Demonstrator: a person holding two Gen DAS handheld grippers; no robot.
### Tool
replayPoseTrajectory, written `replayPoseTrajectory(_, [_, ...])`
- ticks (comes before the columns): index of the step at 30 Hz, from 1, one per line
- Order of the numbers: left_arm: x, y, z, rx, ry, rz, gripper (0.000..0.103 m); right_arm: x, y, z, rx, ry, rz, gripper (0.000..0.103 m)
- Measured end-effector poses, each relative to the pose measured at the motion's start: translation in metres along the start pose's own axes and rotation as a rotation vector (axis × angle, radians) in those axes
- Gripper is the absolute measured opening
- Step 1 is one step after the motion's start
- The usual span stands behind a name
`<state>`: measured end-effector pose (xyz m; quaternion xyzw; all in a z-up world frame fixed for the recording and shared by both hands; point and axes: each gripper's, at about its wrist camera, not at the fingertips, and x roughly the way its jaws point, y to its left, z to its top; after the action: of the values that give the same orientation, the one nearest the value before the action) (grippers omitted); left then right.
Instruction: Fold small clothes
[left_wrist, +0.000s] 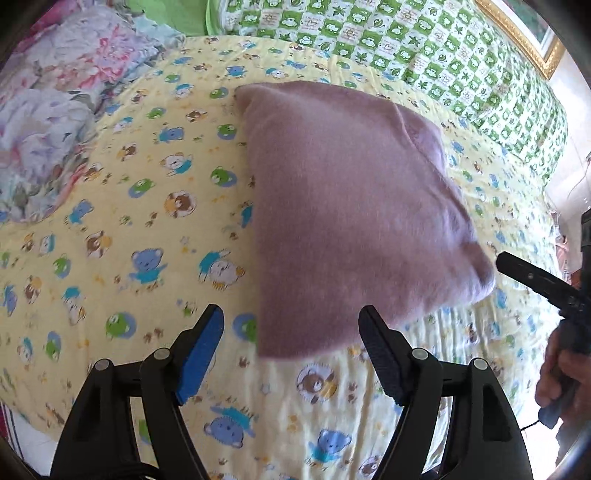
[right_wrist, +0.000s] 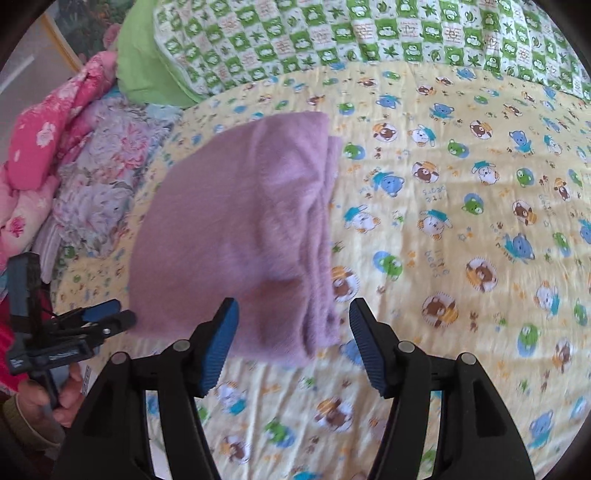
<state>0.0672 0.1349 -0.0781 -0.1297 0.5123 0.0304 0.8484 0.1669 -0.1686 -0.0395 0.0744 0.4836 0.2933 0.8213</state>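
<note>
We see a folded lilac knit garment (left_wrist: 354, 206) lying on the yellow bear-print quilt (left_wrist: 147, 221), our left gripper (left_wrist: 291, 350) and right gripper (right_wrist: 293, 343) both spread wide and empty before it; a careless nudge could undo the layered folds

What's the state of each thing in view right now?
purple garment: folded, lying flat on the bed, not gripped.
left gripper: open, empty, at the garment's near edge.
right gripper: open, empty, near the garment's near corner.
yellow bear-print sheet: spread flat.
floral bedding: bunched in a heap.
</note>
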Motion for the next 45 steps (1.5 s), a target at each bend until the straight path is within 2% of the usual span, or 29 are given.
replayPoseTrajectory(6, [-0.009, 0.002, -0.013, 0.005, -0.021, 0.014, 0.076, 0.0, 0.016, -0.025, -0.017, 0.025, 0.02, 0.066])
replayPoseTrajectory(13, [-0.024, 0.005, -0.035, 0.033, -0.078, 0.063, 0.076, -0.002, 0.034, -0.05, -0.07, 0.035, 0.039, 0.074])
replayPoseTrajectory(18, [-0.028, 0.005, -0.056, 0.06, -0.071, 0.094, 0.076, -0.007, 0.046, -0.064, -0.115, 0.026, 0.044, 0.077])
replayPoseTrajectory(23, [-0.035, 0.001, -0.07, 0.101, -0.063, 0.086, 0.078, -0.017, 0.063, -0.077, -0.197, -0.003, 0.051, 0.082])
replayPoseTrajectory(28, [-0.053, -0.006, -0.077, 0.135, -0.109, 0.092, 0.082, -0.033, 0.075, -0.083, -0.252, -0.037, 0.052, 0.085])
replayPoseTrajectory(35, [-0.093, -0.021, -0.079, 0.182, -0.257, 0.114, 0.087, -0.06, 0.083, -0.082, -0.296, -0.13, 0.053, 0.086])
replayPoseTrajectory(40, [-0.1, -0.026, -0.073, 0.152, -0.274, 0.088, 0.088, -0.066, 0.083, -0.077, -0.302, -0.171, 0.053, 0.092])
replayPoseTrajectory(45, [-0.087, -0.024, -0.069, 0.115, -0.263, 0.08, 0.088, -0.055, 0.079, -0.074, -0.289, -0.173, 0.038, 0.095])
